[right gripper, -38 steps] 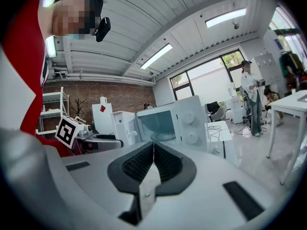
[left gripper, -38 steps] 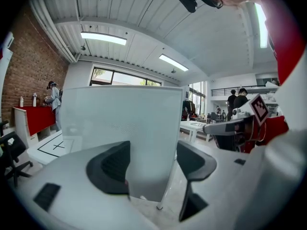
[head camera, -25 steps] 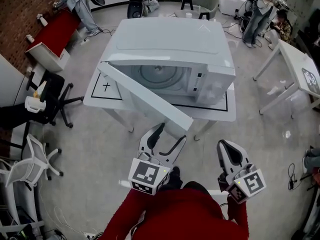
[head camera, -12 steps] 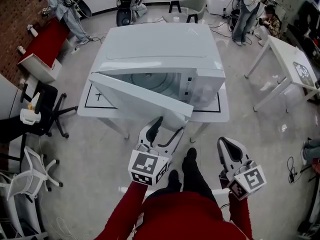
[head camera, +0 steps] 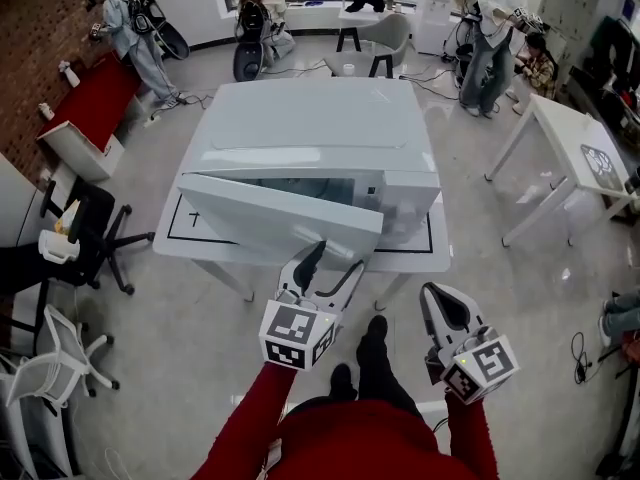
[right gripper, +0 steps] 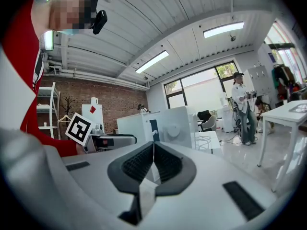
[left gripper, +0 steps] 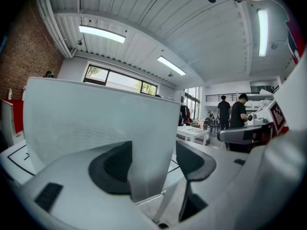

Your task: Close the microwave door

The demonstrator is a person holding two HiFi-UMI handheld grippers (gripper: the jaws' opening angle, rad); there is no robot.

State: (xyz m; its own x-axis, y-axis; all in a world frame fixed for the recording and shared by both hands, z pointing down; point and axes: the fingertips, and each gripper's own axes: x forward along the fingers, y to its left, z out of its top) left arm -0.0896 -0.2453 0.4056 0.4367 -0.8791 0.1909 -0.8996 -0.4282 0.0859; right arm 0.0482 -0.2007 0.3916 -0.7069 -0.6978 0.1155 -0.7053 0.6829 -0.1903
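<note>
head view first: the microwave (head camera: 320, 128) sat on a white table (head camera: 425, 260) in front of me, and the microwave door (head camera: 280, 218) stood ajar, hinged at the left with its free end angled out toward me, a strip of the cavity showing behind it. the left gripper (head camera: 335, 265) was raised to that free end with its fingers spread, right at the door's lower corner. the right gripper (head camera: 445, 316) hung lower and off to the right, well apart from the oven. left gripper view: the door (left gripper: 96, 123) filled most of the picture as a pale mesh panel, and its edge ran down between the two dark pads of the left gripper (left gripper: 152, 164). the jaws were wide apart around that edge, more a straddle than a pinch – i couldn't tell whether either pad truly pressed on it. right gripper view: the right gripper (right gripper: 152, 164) had its jaws pressed together with nothing between them, and the microwave (right gripper: 163, 123) showed beyond, off to the side. my reading was that the closing was under way but not finished – what remained was to push the free end on until the door sat flush with the front panel and latched.
</note>
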